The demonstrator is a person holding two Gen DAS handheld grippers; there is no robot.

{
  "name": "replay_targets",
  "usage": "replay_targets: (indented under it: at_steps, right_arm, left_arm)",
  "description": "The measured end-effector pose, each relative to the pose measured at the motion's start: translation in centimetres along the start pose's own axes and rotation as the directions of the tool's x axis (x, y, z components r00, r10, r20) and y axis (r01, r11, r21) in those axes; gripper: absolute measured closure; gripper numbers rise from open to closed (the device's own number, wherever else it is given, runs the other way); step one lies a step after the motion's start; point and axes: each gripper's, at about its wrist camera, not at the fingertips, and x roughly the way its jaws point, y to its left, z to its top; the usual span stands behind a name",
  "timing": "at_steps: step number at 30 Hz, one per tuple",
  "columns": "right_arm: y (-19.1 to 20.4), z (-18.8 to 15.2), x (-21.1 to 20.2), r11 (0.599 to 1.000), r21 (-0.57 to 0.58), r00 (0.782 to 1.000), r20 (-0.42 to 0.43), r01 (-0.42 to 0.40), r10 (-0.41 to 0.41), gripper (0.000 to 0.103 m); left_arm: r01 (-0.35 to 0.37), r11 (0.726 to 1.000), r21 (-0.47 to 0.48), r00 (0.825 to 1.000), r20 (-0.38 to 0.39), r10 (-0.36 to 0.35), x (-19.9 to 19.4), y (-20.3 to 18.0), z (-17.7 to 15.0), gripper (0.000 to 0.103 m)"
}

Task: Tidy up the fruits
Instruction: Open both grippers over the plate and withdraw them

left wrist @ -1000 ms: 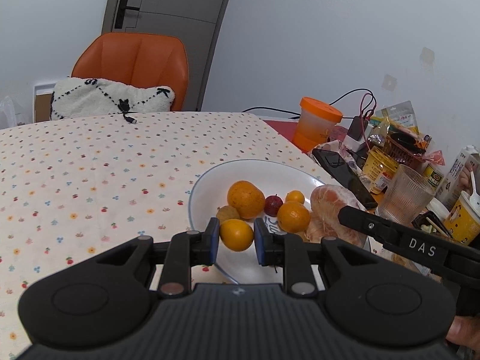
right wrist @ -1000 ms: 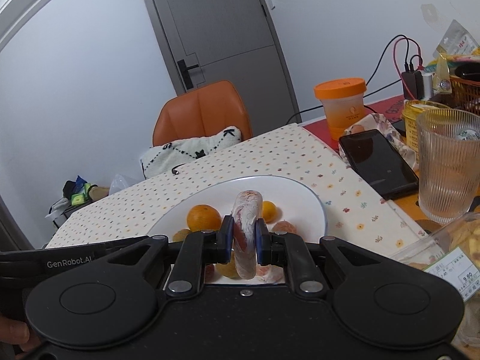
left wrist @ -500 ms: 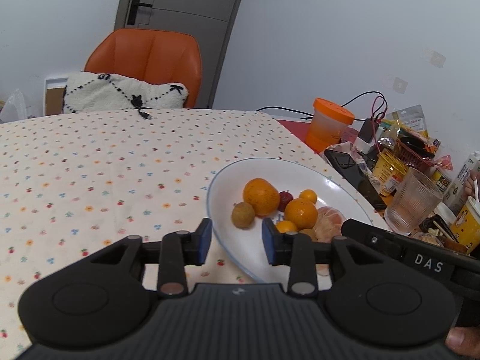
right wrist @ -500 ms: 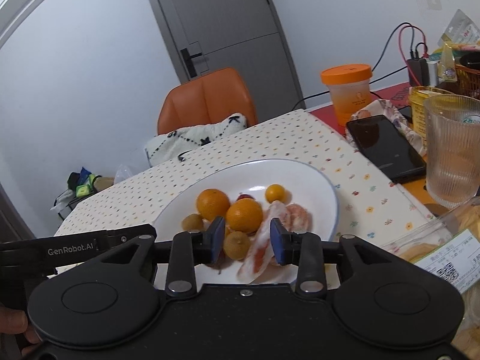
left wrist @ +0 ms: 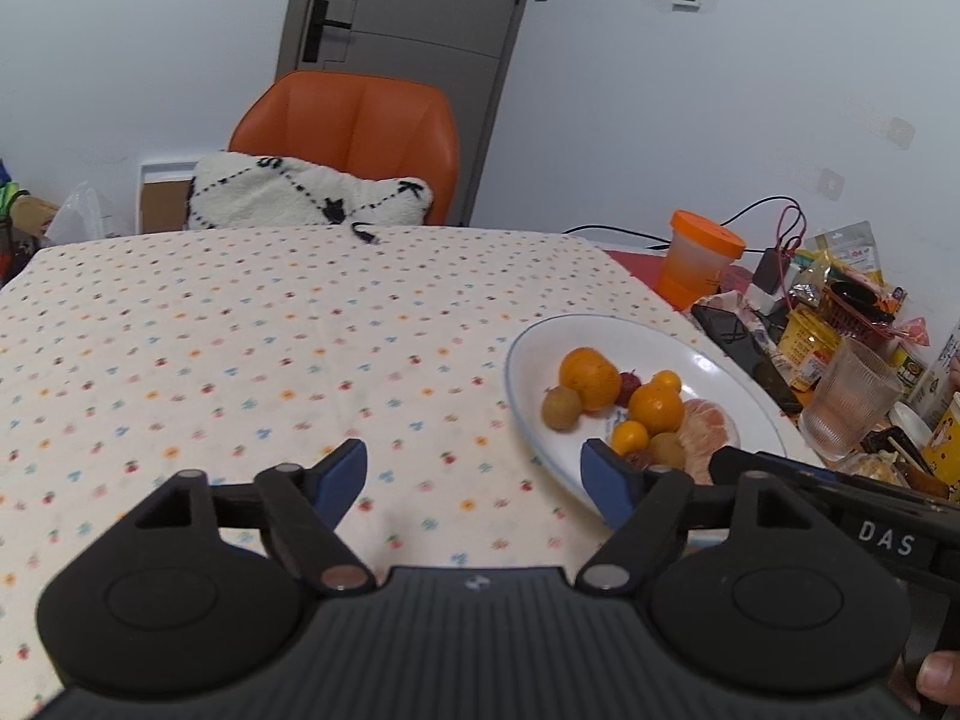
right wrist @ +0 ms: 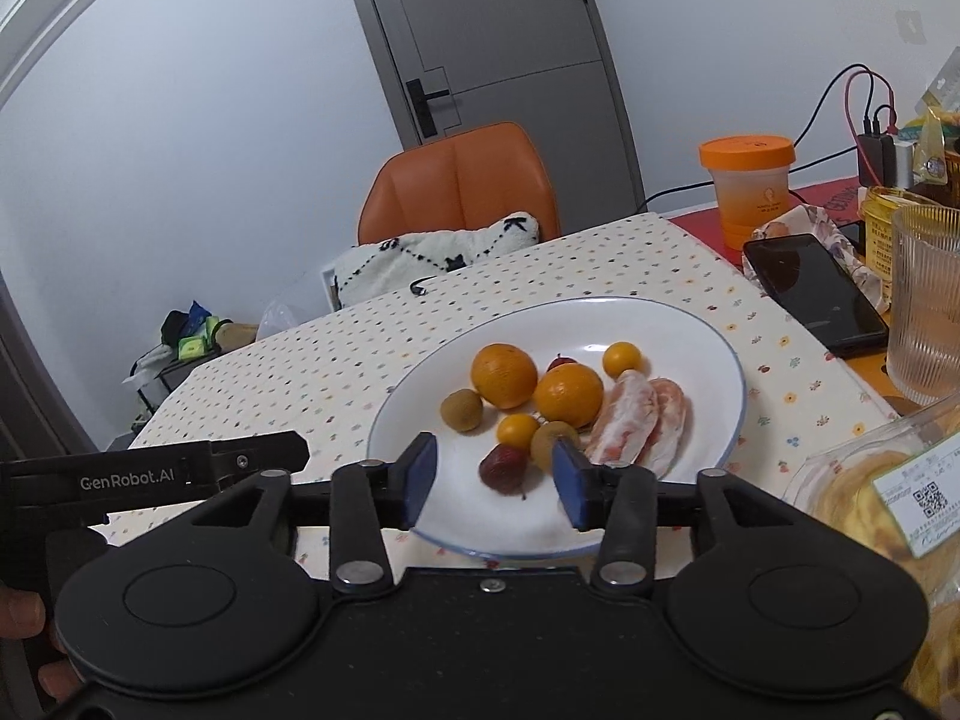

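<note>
Fruits (right wrist: 567,393) now all lying on the white plate (right wrist: 708,354) mid-frame, just released, both the left claw (left wrist: 474,471) and right claw (right wrist: 495,480) backing off wide open and empty, sorting looking nearly finished.

You had orange fruits (right wrist: 504,375) on a white, blue-rimmed plate (right wrist: 690,330), a cream tablecloth (left wrist: 240,330) dotted with small coloured flowers, and an orange chair (left wrist: 354,126).

Oranges (right wrist: 503,374), small yellow citrus (right wrist: 517,429), brown kiwis (right wrist: 461,410), a red fruit (right wrist: 503,467) and peeled pomelo segments (right wrist: 624,418) lie clustered on a white plate (right wrist: 690,336).
</note>
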Motion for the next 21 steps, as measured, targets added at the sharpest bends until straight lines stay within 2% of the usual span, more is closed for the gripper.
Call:
replay_targets:
  at_steps: [3, 5, 9, 11, 15, 21]
  right_arm:
    - [0.5, -0.1, -0.2, 1.000, -0.006, 1.000, -0.002, -0.004, 0.004, 0.056]
    - [0.9, -0.3, -0.4, 1.000, -0.012, 1.000, -0.001, -0.006, 0.006, 0.050]
    - [1.8, -0.7, -0.9, 1.000, -0.024, 1.000, -0.001, -0.019, 0.019, 0.046]
    - [2.2, -0.9, -1.2, 0.999, -0.031, 1.000, 0.003, -0.019, 0.019, 0.034]
    - [2.9, -1.3, -1.8, 0.999, -0.043, 1.000, 0.007, -0.022, 0.023, 0.029]
    - [3.9, -1.9, -3.2, 0.998, -0.062, 0.999, 0.014, -0.028, 0.029, 0.013]
  left_arm:
    - [-0.013, 1.000, -0.003, 1.000, -0.009, 0.013, -0.6, 0.5, -0.3, 0.023]
    - [-0.024, 1.000, -0.003, 1.000, -0.015, 0.024, -1.1, 0.8, -0.5, 0.019]
    - [-0.048, 0.999, -0.007, 0.999, -0.018, 0.048, -2.1, 1.3, -1.1, 0.016]
    - [-0.065, 0.998, -0.010, 0.998, -0.022, 0.065, -2.7, 1.6, -1.4, 0.014]
    - [-0.090, 0.996, -0.019, 0.996, -0.019, 0.089, -3.9, 2.1, -2.0, 0.011]
    - [-0.124, 0.992, -0.015, 0.992, -0.017, 0.124, -5.7, 2.5, -2.7, 0.008]
